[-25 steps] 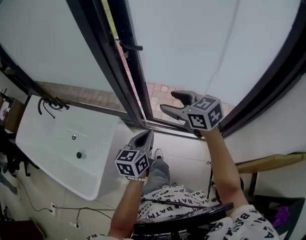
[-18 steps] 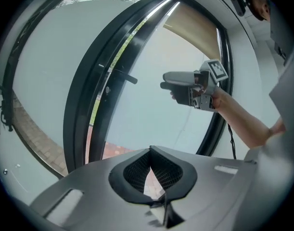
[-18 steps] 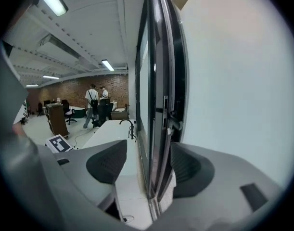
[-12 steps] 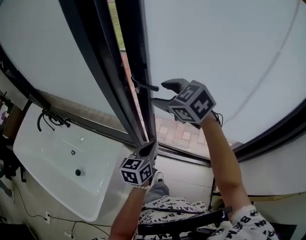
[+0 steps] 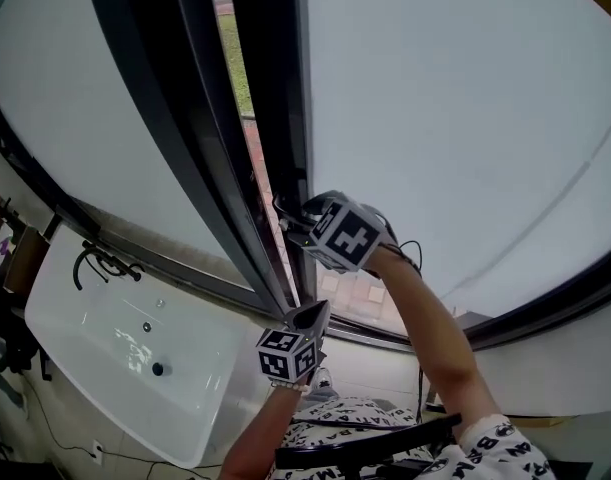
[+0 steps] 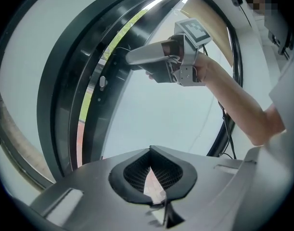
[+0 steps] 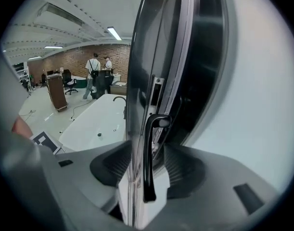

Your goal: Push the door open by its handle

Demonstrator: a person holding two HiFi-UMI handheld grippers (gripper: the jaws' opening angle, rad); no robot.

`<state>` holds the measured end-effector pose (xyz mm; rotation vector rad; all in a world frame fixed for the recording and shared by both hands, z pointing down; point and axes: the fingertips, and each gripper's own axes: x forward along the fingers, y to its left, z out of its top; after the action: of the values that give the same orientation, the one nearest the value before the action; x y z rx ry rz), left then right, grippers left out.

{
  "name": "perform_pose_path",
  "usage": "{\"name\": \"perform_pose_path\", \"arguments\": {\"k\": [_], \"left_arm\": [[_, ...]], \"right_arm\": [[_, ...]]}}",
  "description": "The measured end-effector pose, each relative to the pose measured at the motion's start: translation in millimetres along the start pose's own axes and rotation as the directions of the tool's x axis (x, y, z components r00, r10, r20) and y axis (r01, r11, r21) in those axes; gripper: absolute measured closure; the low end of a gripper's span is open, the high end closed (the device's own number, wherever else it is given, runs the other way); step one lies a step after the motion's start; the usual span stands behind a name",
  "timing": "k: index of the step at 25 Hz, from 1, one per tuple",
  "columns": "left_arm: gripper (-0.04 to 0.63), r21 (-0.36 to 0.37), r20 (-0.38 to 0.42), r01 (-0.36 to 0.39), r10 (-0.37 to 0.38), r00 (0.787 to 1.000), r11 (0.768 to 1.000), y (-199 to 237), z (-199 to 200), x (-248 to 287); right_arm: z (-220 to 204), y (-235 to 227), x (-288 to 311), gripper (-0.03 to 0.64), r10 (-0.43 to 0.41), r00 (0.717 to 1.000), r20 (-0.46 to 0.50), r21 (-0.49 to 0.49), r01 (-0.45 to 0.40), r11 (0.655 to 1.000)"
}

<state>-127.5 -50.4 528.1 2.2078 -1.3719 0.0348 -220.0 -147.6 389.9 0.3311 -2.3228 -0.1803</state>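
The black lever door handle [image 7: 149, 162] hangs down from the dark door frame [image 5: 275, 98], beside the frosted glass pane [image 5: 455, 118]. My right gripper [image 5: 293, 216] is raised to it; in the right gripper view the handle stands between the two jaws [image 7: 147, 150], which are closing with a small gap still showing on each side. In the head view the handle [image 5: 283, 206] is mostly hidden by that gripper. My left gripper [image 5: 310, 318] hangs lower by the frame's foot, shut and empty [image 6: 150, 149], looking up at the right gripper [image 6: 132, 57].
A white bathtub [image 5: 115, 338] with a black faucet [image 5: 93, 263] lies at the lower left, also in the right gripper view [image 7: 96, 121]. A narrow gap beside the frame shows grass and paving outside [image 5: 235, 68]. People stand far back in the room [image 7: 96, 73].
My right gripper has moved up and left from the open glass to the handle, and its jaws now straddle it. The left gripper has stayed low by the frame.
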Motion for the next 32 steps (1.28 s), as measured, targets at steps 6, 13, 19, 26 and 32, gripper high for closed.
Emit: {"name": "perform_pose_path", "arguments": {"k": [6, 13, 19, 26, 32], "left_arm": [[0.612, -0.007, 0.006, 0.048, -0.048, 0.999, 0.999, 0.2, 9.1, 13.2], [0.612, -0.025, 0.007, 0.082, -0.082, 0.997, 0.996, 6.3, 24.9, 22.2], [0.612, -0.033, -0.011, 0.093, -0.094, 0.996, 0.995, 5.7, 38.1, 38.6], [0.612, -0.015, -0.028, 0.131, -0.132, 0.991, 0.991, -6.8, 27.9, 59.4], [0.612, -0.037, -0.033, 0.112, -0.113, 0.993, 0.993, 1.7, 28.9, 66.3]], "right_arm": [[1.2, 11.9, 19.3, 0.504, -0.023, 0.998, -0.052, -0.073, 0.019, 0.997], [11.3, -0.7, 25.5, 0.572, 0.002, 0.999, -0.037, -0.081, -0.005, 0.997], [20.1, -10.8, 24.7, 0.577, 0.108, 0.994, 0.03, -0.001, -0.108, 0.994], [6.6, -27.3, 30.4, 0.577, 0.097, 0.994, 0.05, 0.053, -0.1, 0.994], [5.1, -63.0, 47.6, 0.58, 0.09, 0.995, 0.045, 0.082, -0.094, 0.992]]}}
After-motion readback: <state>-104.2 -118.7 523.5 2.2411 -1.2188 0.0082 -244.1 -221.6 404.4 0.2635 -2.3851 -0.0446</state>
